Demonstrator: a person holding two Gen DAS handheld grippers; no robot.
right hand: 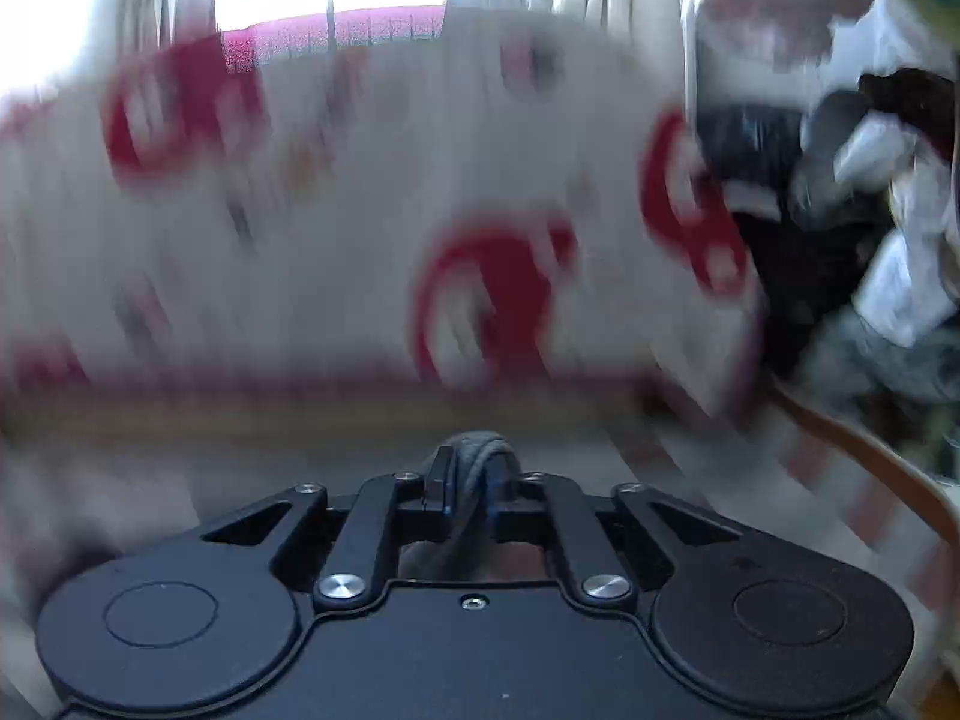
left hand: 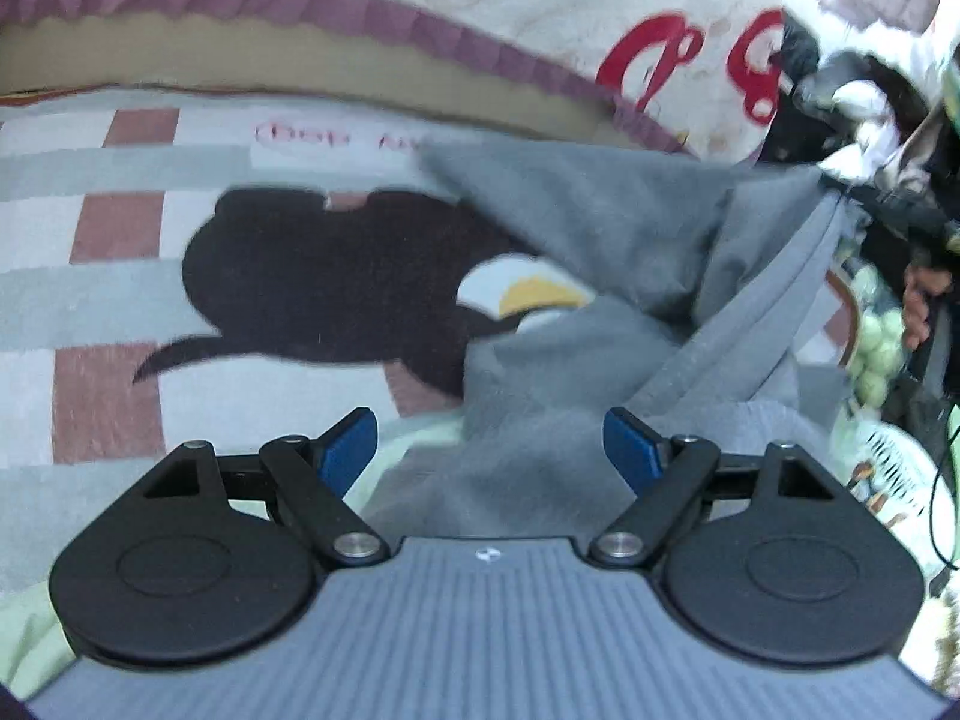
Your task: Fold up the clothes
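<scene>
Two views look out along a pair of handheld grippers over a bed. In the left wrist view, the left gripper [left hand: 491, 447] is spread wide and grasps nothing, its blue fingertips [left hand: 348, 447] poised just above the near edge of a grey garment [left hand: 600, 324]. The garment lies rumpled on a striped blanket [left hand: 108, 276] printed with a dark cartoon figure, and one strip of it is pulled taut toward 2 o'clock, where the other gripper seems to lift it. In the blurred right wrist view, the right gripper [right hand: 469, 480] is clenched on a bunched fold of the same grey garment, likely holding that end up so the cloth can be stretched or turned over. A cream quilt [right hand: 372, 192] with red shapes fills the view from 10 to 1 o'clock. A heap of mixed clothes [right hand: 888, 192] sits at 2 o'clock. How far the folding has gone cannot be told.
</scene>
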